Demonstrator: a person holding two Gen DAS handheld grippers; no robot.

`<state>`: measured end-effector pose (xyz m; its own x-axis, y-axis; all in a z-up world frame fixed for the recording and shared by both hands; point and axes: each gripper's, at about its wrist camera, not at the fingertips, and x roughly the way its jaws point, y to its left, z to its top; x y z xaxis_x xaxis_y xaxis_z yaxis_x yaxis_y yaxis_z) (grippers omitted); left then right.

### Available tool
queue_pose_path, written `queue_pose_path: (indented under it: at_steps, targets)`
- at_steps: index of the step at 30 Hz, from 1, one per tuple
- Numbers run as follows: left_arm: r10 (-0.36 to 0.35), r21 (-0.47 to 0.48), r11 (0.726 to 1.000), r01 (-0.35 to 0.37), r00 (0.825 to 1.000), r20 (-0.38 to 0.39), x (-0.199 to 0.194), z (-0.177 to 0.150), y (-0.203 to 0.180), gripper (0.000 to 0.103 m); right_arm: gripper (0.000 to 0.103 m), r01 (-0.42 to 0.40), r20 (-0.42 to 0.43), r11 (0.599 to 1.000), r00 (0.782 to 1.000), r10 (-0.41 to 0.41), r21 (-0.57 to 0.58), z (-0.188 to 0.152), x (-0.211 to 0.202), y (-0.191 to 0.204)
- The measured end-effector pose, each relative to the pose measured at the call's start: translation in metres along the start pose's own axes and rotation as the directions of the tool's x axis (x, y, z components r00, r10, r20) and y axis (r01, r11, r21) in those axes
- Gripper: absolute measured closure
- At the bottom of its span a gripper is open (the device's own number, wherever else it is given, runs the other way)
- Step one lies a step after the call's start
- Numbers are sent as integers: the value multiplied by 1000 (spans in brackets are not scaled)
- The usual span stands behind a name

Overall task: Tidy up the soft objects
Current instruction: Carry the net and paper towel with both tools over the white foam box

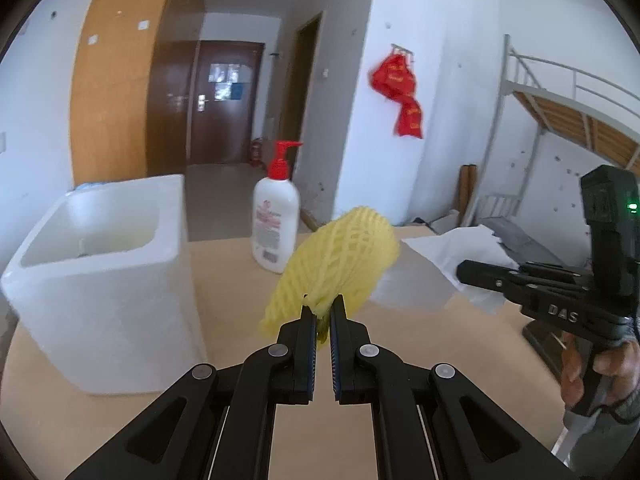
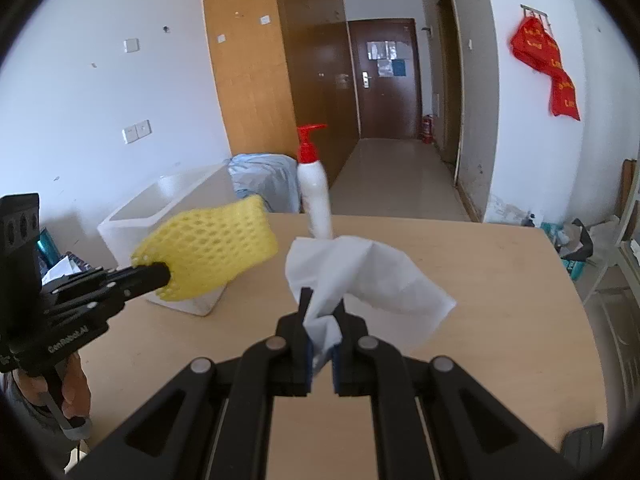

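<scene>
Both hand-held grippers are gripping: left (image 1: 323, 316) pinching yellow foam net sleeve (image 1: 340, 260), right (image 2: 323, 312) clamping white crumpled tissue (image 2: 372, 276); neither is lying inside white foam box (image 1: 96, 264) yet.

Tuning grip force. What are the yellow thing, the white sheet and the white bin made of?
Yellow net sleeve: looks like foam mesh, matte, with an open lattice, pinched in the left gripper.
White sheet: thin tissue or nonwoven wipe, crumpled and drooping from the right gripper.
White bin: probably expanded foam, with thick matte walls.

Black gripper (image 1: 323, 314), silver pivot screws
</scene>
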<state>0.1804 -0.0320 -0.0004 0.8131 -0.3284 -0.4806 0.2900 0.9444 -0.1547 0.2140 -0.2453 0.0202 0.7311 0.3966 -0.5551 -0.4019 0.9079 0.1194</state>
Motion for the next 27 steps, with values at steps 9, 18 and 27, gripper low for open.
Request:
queue_pose_path:
  at_steps: [9,18,27]
  targets:
    - [114,-56,992,-112,993,32,-37,-10,14,97,94,-60,34,998,998,60,-16,-3,-7,33]
    - [202,-108,975,-193,977,74,-84,-17,29,97,94,-150,56,986,986,154,-75,-5,-20,74]
    - [259,-136,958,-252,965,40,-100,-29,42,97,94,-205,31,973,977,209,-108,-11,-13,101]
